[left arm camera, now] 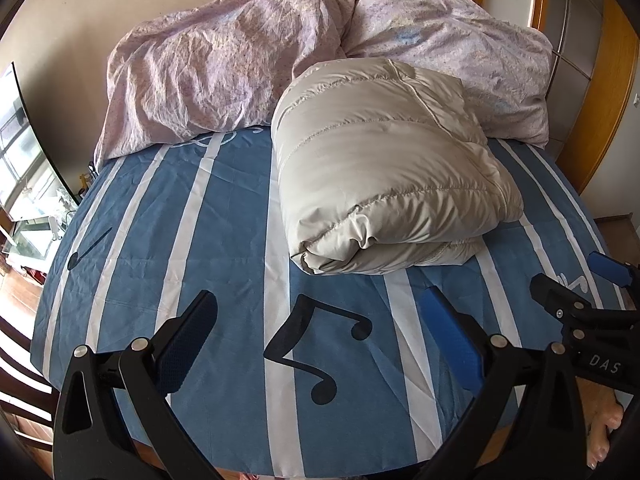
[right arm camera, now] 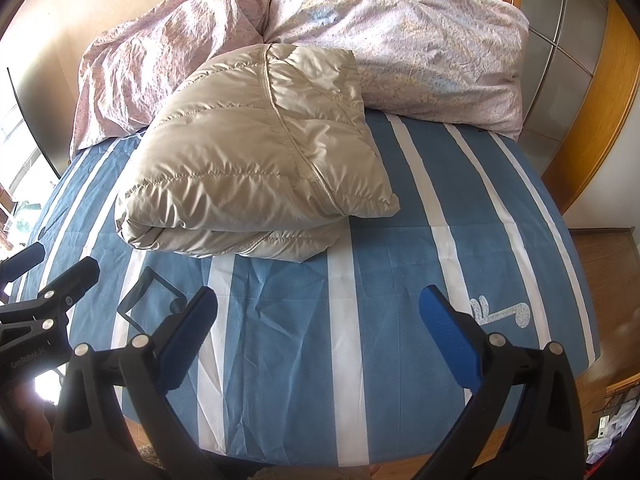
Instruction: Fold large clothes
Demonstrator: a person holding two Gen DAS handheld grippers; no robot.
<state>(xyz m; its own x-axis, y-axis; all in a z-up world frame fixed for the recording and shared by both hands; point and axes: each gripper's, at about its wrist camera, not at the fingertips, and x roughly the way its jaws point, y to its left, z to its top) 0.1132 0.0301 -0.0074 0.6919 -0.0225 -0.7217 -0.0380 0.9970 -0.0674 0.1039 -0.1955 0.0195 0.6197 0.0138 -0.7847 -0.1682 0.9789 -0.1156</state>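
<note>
- Task thing: beige down jacket [left arm camera: 384, 176], already folded into a thick, puffy bundle. It lies on the blue striped bed sheet [left arm camera: 224, 240], its far end touching the crumpled pink duvet [left arm camera: 224, 68] at the top of the frame.
- Left claw [left arm camera: 320, 336]: jaws spread wide, nothing between the pads, only the music-note print on the sheet shows in the gap. It hangs over the near part of the bed, apart from the jacket.
- Right claw [right arm camera: 320, 336]: likewise wide open and empty, over bare sheet.
- Key relation: in the left wrist view the bundle sits ahead and right of centre; in the right wrist view the same jacket [right arm camera: 256, 152] sits ahead and left of centre. So it lies forward of both claws and between them.
- Long axis: the bundle runs away from me, from lower centre toward the top of the frame; the rolled fold edge faces me.
- Nearness: neither claw is clearly nearer, as far as I can judge; both are clear of the fabric.
- Judgement: folding looks close to done. Any further move would be straight ahead, each claw taking its own side of the near edge.
- Risk: slippery, springy shell could puff open if pinched on one side only.
</note>
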